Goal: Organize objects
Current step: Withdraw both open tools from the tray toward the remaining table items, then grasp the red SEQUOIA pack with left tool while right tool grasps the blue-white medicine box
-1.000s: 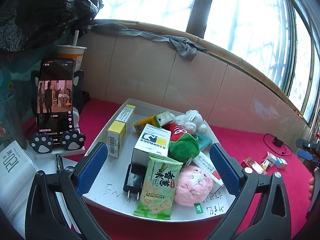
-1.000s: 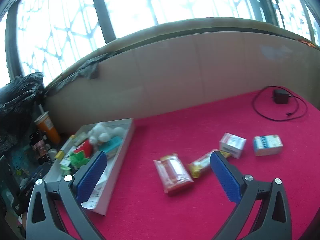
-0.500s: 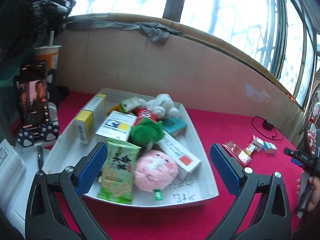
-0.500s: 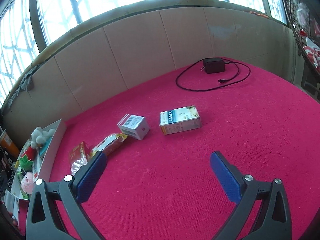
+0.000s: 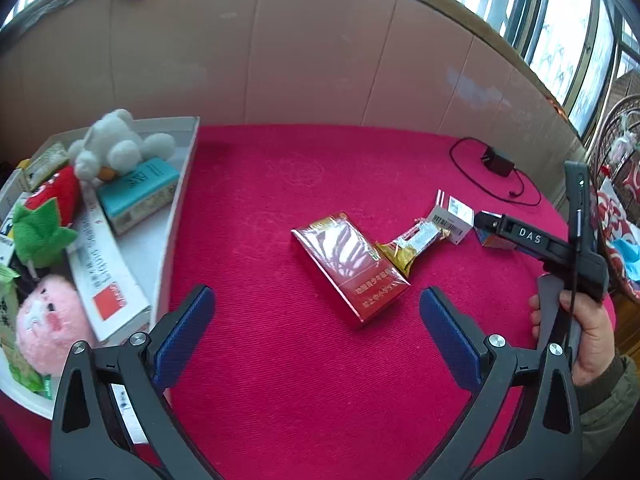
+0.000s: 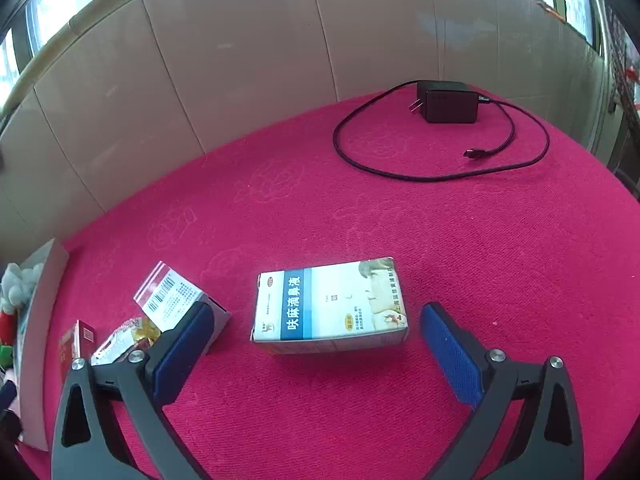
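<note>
On the red cloth lies a red cigarette pack, just ahead of my open left gripper, which holds nothing. A yellow snack bar and a small white barcode box lie beyond the pack. My right gripper is open, its blue pads on either side of a blue-and-white medicine box without touching it. The barcode box, the snack bar and the red pack sit to its left. In the left wrist view a hand holds the right gripper's handle.
A white tray at the left holds plush toys, boxes and snack packets; its wall shows in the right wrist view. A black charger with its coiled cable lies at the back right. A beige tiled wall closes the back.
My left gripper has swung right, from over the tray to the red pack on the cloth. My right gripper has moved forward and down until its fingers flank the medicine box.
</note>
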